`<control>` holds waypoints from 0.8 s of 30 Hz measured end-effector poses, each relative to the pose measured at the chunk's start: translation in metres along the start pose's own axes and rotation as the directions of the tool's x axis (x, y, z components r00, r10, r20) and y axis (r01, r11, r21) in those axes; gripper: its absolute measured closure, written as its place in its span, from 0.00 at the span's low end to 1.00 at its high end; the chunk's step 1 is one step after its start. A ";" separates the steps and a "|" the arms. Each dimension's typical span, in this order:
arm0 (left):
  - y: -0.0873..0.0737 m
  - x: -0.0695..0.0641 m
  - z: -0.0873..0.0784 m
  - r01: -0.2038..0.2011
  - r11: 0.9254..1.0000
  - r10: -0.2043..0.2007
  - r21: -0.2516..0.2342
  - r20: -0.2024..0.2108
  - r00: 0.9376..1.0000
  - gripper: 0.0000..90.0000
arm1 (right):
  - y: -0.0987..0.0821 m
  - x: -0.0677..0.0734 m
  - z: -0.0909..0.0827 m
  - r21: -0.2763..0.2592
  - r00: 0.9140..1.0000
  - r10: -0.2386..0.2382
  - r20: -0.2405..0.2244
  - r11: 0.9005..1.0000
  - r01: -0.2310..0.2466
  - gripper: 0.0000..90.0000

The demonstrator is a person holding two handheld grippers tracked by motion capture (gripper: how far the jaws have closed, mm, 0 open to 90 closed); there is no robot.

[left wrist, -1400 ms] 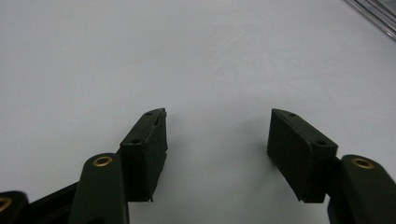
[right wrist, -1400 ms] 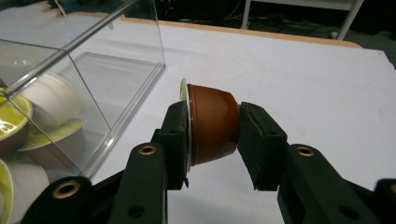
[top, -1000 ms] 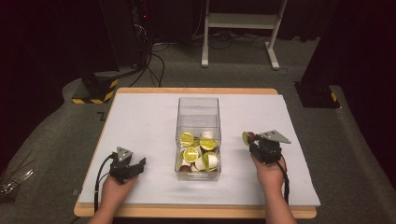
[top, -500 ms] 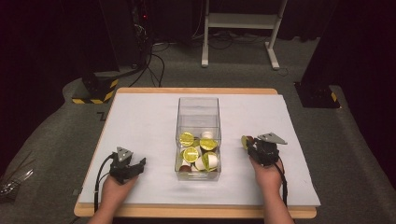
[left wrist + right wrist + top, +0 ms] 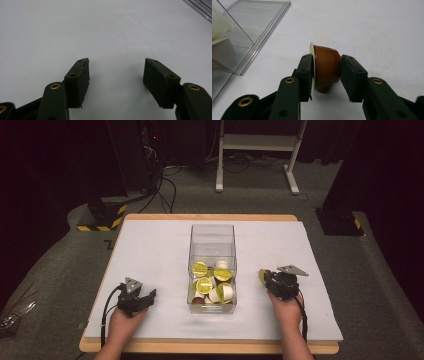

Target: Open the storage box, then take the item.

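Brown plastic of a capsule (image 5: 325,68) is seen clamped between the right gripper (image 5: 326,75) jaws, just beside the clear box (image 5: 212,236), apparently low over the white table (image 5: 150,250). Nothing is held by the left gripper (image 5: 116,75), whose jaws are spread.

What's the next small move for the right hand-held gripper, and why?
Probably carry the brown capsule toward the clear box. The right hand-held gripper clamps it sideways, one pad on the lid face, the other on the base. It sits beside the box, which already holds similar capsules. The left hand-held gripper is open over the bare table.
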State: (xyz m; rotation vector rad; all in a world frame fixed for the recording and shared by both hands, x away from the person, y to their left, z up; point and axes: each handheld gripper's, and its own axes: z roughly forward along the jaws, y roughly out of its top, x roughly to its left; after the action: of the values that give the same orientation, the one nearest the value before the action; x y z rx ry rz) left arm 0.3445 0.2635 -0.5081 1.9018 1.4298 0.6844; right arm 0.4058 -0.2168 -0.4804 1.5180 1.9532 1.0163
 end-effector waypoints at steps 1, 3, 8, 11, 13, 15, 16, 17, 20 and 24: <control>0.000 0.000 0.000 -0.001 1.000 0.001 0.000 0.000 1.000 0.42 | 0.000 0.000 0.000 -0.002 1.000 0.003 -0.001 1.000 -0.003 0.69; 0.000 0.000 0.000 -0.001 1.000 0.001 -0.001 -0.001 1.000 0.42 | 0.000 -0.001 0.000 -0.001 1.000 0.004 -0.002 1.000 -0.004 0.68; 0.000 0.000 0.000 -0.001 1.000 0.001 -0.001 -0.003 1.000 0.42 | 0.000 -0.004 0.000 -0.001 1.000 0.011 0.009 1.000 -0.011 0.69; 0.000 0.000 0.000 -0.001 1.000 0.001 0.000 -0.001 1.000 0.42 | 0.000 -0.006 -0.001 0.001 1.000 0.014 0.008 1.000 -0.014 0.70; 0.000 0.000 0.000 0.001 1.000 -0.001 0.000 -0.001 1.000 0.42 | 0.000 -0.007 -0.001 0.001 1.000 0.012 0.012 1.000 -0.012 0.71; 0.000 0.000 0.000 -0.002 1.000 0.002 -0.001 -0.002 1.000 0.42 | 0.000 -0.008 -0.002 -0.001 1.000 0.004 0.017 1.000 -0.004 0.72; 0.000 0.000 0.000 -0.001 1.000 0.001 -0.001 -0.004 1.000 0.42 | 0.000 -0.009 -0.002 -0.003 1.000 0.009 0.018 1.000 -0.009 0.72; 0.000 0.000 0.000 -0.002 1.000 0.002 -0.001 -0.004 1.000 0.42 | 0.000 -0.010 -0.002 0.000 1.000 0.008 0.019 1.000 -0.008 0.72; 0.000 0.000 0.000 -0.005 1.000 0.005 -0.001 -0.006 1.000 0.42 | 0.001 -0.012 -0.004 -0.010 1.000 0.015 0.025 1.000 -0.015 0.71; 0.000 0.000 0.000 -0.003 1.000 0.003 -0.001 -0.006 1.000 0.42 | 0.003 -0.015 -0.009 -0.023 1.000 0.005 0.029 1.000 -0.005 0.71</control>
State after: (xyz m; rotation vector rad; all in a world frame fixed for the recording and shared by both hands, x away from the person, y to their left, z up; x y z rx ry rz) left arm 0.3445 0.2632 -0.5082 1.9031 1.4304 0.6928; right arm 0.4053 -0.2333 -0.4731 1.5175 1.9120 1.0099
